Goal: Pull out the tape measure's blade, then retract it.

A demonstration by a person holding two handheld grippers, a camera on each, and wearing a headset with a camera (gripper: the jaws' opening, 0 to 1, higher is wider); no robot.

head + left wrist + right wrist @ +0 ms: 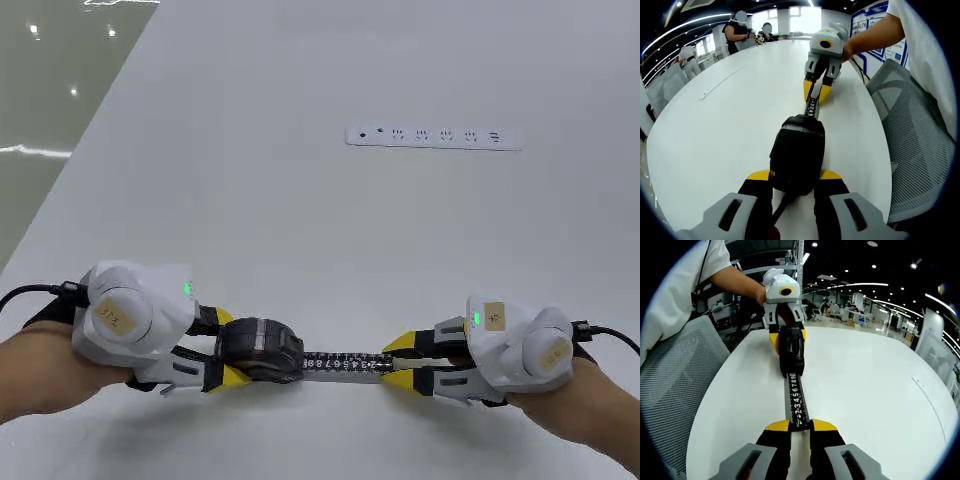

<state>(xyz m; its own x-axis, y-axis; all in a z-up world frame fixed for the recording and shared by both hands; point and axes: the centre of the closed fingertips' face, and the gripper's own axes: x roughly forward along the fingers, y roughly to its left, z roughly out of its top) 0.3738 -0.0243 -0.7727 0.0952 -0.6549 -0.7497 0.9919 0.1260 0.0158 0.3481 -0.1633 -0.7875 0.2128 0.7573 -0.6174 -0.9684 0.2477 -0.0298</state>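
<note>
On the white tabletop [300,220], the left gripper [229,348] clamps the tape measure [262,350] to anchor it, while the right gripper [402,362], jaws clenched on the blade [345,366] tip, holds a short length drawn out.

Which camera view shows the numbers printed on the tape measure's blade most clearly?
The right gripper view: the blade runs straight up from the jaws of the right gripper, digits readable. The head view shows it short, between the case and that gripper, digits tiny. In the left gripper view the case hides most of it.
</note>
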